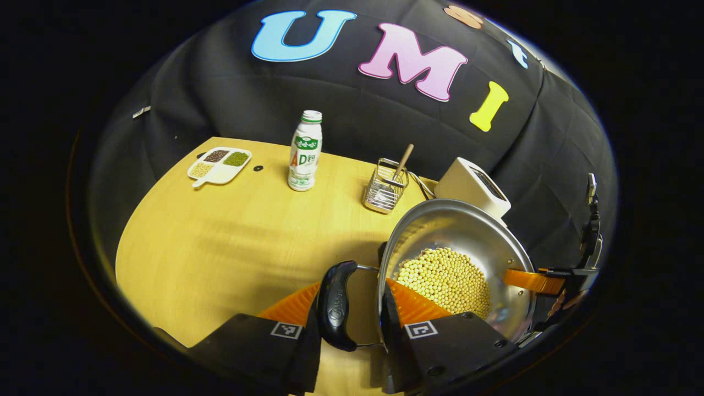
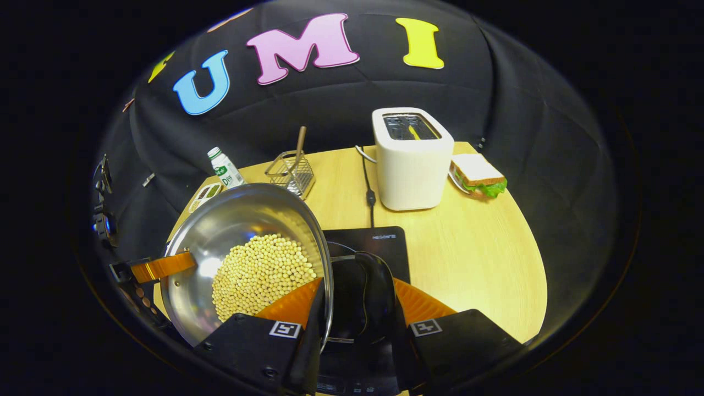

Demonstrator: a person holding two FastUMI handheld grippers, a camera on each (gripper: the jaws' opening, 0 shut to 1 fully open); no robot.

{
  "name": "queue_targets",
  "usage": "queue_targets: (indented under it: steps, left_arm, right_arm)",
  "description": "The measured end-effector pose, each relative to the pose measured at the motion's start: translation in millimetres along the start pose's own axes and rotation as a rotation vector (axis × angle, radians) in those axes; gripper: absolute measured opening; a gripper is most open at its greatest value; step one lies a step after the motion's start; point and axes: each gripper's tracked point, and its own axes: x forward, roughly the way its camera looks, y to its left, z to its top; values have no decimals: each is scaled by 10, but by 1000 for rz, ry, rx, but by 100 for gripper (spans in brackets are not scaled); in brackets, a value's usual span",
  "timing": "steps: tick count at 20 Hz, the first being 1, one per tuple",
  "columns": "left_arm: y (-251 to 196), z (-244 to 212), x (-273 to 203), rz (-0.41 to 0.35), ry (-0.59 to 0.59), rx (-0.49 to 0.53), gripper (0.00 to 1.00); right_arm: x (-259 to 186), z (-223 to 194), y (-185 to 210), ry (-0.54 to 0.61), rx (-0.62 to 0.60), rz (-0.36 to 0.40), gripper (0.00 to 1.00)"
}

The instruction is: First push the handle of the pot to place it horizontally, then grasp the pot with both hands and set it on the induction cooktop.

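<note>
We are holding the pot (image 1: 459, 264) by its two side handles, one in each gripper. In the left gripper view, our left gripper (image 1: 352, 316) is clamping its fingers (image 1: 294, 308) on the black handle (image 1: 336, 305), with the pot just to the right of them, tilted and full of beans (image 1: 445, 280). Across the pot, our right gripper (image 1: 550, 281) is showing at the far rim.

In the right gripper view, our right gripper (image 2: 357, 308) is closing its fingers (image 2: 418, 302) on the other handle (image 2: 374, 294), and the pot (image 2: 247, 258) is hanging above the near edge of the cooktop (image 2: 379, 247); whether it is touching the glass we cannot tell. Our left gripper (image 2: 159, 267) is showing at the pot's far side.

The cooktop is lying near the counter's (image 2: 473, 253) front edge. Behind it a toaster (image 2: 412, 159) is standing, with a sandwich (image 2: 477, 176) just beside it toward the back right corner. A wire basket (image 1: 386, 187), a bottle (image 1: 305, 159) and a tray (image 1: 220, 165) are sitting along the back edge.
</note>
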Motion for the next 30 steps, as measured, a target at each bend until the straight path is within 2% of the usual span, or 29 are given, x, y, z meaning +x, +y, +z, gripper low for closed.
queue_targets:
  steps: [5,14,18,22,23,25,26,27,28,29,30]
  left_arm:
    - [-226,-96,210,-15,29,2,53]
    - [-382,-208,453,-13,47,7,51]
    - [-390,-266,523,-1,51,21,53]
    - [-376,-265,541,-18,31,10,54]
    - [-382,-261,543,-18,28,10,55]
    - [-375,-283,543,-14,35,19,56]
    - [-376,-306,550,-12,45,21,57]
    - [-370,-319,546,-7,52,27,58]
    - [-371,-323,558,-2,61,35,59]
    - [-370,-337,557,1,74,44,62]
    - [-369,-356,558,4,90,50,63]
  right_arm:
    - [56,-31,-284,12,13,-13,57]
    - [198,-98,-523,40,29,-17,57]
    - [268,-195,-570,63,49,-5,57]
    - [260,-160,-565,24,51,12,57]
    - [261,-160,-561,22,54,21,53]
    - [264,-160,-553,19,52,30,58]
    - [263,-158,-561,23,49,27,54]
    - [258,-166,-557,28,55,25,58]
    - [262,-164,-559,31,57,26,54]
    - [266,-163,-559,32,58,27,59]
    - [264,-169,-557,32,58,28,59]
